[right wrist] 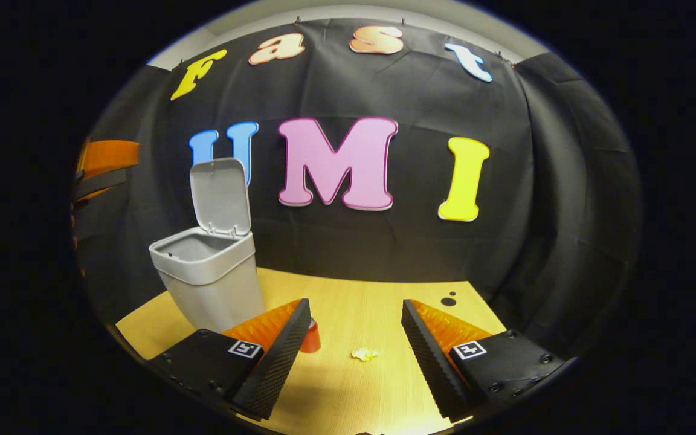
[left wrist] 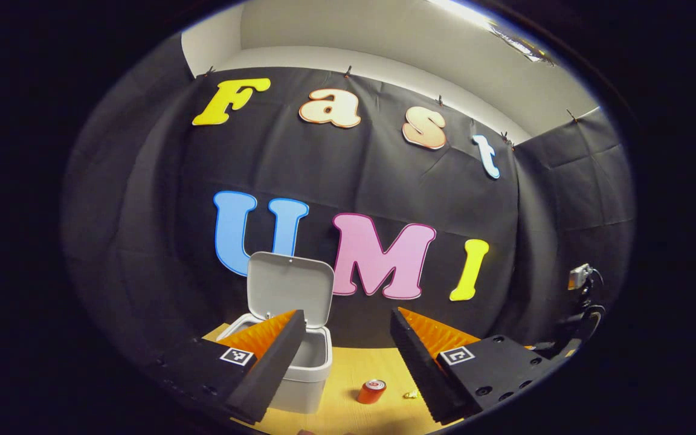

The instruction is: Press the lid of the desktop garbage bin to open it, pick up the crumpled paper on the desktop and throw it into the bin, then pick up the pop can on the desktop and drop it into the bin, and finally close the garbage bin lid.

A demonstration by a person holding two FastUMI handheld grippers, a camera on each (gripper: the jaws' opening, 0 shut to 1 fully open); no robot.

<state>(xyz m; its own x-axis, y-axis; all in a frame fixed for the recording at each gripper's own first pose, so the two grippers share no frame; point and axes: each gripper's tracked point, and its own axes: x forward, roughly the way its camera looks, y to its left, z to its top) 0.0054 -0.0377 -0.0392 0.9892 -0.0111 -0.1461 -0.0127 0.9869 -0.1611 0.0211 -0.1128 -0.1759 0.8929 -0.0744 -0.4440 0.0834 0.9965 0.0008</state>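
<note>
So the little grey bin is sitting on the wooden table toward the left, over by the far edge near the black cloth wall, and its lid is flipped straight up, so it's wide open. The red pop can is standing upright on the table just right of the bin, and the crumpled paper, a tiny yellowish wad, lies a bit further right of the can, not touching it. Both grippers are up off the table with nothing in them: the left gripper has its jaws spread wide, pointed at the bin and can, and the right gripper is spread wide too, with the paper showing on the table between its fingers.
</note>
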